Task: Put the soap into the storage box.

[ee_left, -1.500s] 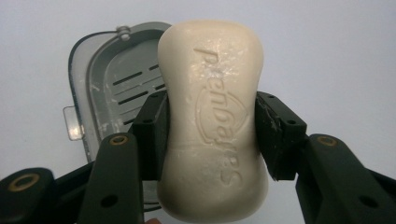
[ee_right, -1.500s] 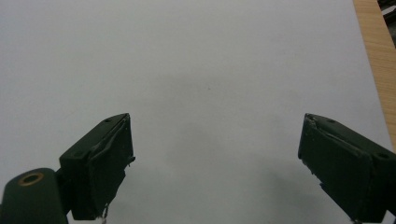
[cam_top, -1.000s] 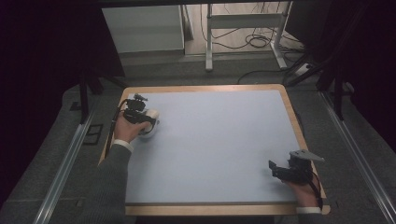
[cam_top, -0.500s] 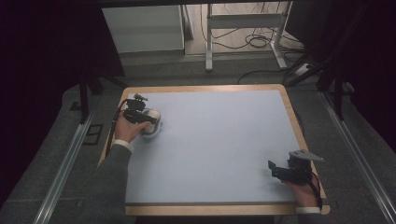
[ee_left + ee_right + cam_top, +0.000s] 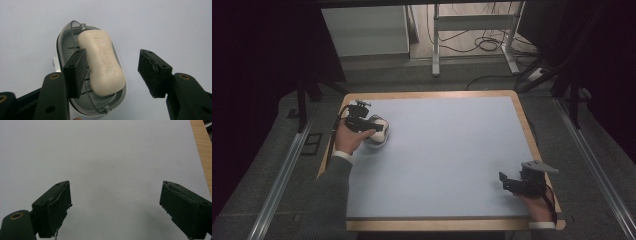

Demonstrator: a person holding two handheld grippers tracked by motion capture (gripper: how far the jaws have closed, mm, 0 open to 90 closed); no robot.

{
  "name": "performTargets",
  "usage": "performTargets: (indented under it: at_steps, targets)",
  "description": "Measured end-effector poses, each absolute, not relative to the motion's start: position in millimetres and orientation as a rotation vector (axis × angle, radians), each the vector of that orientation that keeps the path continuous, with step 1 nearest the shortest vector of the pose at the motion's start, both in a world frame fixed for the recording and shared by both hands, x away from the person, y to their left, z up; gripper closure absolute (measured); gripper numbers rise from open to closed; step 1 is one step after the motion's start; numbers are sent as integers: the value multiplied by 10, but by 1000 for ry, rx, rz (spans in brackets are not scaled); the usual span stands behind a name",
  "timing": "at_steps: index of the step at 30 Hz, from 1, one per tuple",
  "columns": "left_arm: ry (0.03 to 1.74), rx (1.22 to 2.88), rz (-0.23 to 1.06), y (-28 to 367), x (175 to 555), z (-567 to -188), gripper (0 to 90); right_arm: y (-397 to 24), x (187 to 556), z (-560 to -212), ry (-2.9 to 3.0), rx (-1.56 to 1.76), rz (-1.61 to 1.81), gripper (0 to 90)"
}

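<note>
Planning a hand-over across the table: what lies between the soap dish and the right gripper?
Nothing: in the high view, bare blue mat runs from the soap dish to the right gripper.

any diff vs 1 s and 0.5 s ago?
Nothing visibly changed. The left gripper hangs open over the soap in its dish at the table's left side, as before; the right gripper is open near the right front corner, same place.
</note>
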State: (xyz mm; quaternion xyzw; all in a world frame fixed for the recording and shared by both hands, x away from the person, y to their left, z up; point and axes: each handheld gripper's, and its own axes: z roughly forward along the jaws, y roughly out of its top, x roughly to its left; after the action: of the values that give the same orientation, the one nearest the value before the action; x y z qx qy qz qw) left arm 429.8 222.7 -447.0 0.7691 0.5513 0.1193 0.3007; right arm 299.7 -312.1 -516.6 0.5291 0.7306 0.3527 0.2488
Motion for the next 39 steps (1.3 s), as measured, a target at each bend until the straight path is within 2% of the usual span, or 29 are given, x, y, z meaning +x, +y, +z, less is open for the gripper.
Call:
performTargets:
  at_steps: [17, 39]
  targets:
    - [1330, 2032, 240, 2190, 4099, -4407, 391, -3103, 3021, -5158, 1992, 1437, 966, 97]
    - [1142, 2053, 186, 2116, 3485, -4704, 292, -3079, 3036, -5162, 2000, 1429, 958, 97]
